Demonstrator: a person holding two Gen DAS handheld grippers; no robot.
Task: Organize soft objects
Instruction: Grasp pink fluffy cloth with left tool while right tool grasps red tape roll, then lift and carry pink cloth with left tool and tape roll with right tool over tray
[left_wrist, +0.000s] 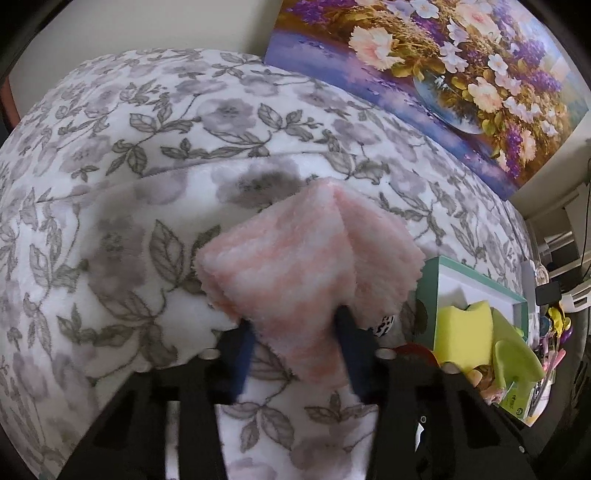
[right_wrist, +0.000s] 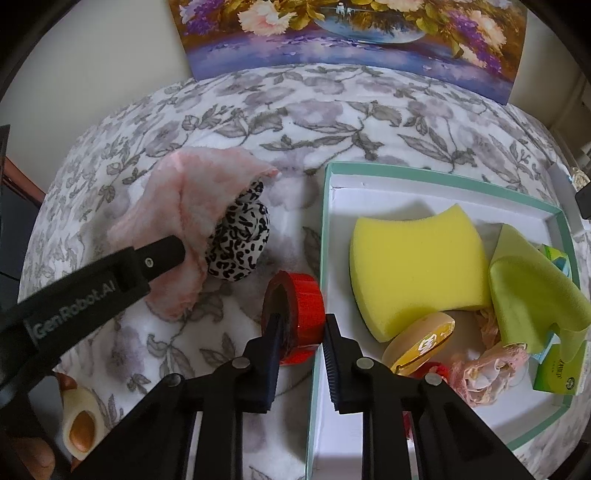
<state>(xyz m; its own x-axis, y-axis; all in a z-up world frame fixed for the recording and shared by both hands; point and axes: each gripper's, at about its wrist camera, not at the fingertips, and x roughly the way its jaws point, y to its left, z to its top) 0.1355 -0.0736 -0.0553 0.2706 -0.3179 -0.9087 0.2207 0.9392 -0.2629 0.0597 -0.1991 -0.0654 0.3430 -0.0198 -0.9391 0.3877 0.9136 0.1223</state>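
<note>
Roughly counted: one pink cloth (left_wrist: 295, 273), one leopard scrunchie (right_wrist: 240, 240), one red tape roll (right_wrist: 299, 306), one box (right_wrist: 436, 173), one painting (right_wrist: 351, 33) along the top of the frame.

Inside the box, right half of the right wrist view: one yellow sponge (right_wrist: 417, 266), one green cloth (right_wrist: 535, 288), one amber roll (right_wrist: 421, 343), one pink lace piece (right_wrist: 484, 373), one green carton (right_wrist: 557, 373).

Pink cloth is fluffy, striped pale pink and white, folded into layers with fringed edges. It sits center frame in the left wrist view, above the floral blanket (left_wrist: 110, 184). In the right wrist view it drapes at center left, touching the scrunchie just beside it.

Left gripper (left_wrist: 295, 332) is clamped on the lower edge of the pink cloth, fingers narrowed onto the fabric.

Right gripper (right_wrist: 299, 332) is partly open at bottom center, one finger (right_wrist: 271, 350) inside the upright tape roll's core, the other outside it by the box wall; whether the pads press the roll I cannot tell.
</note>
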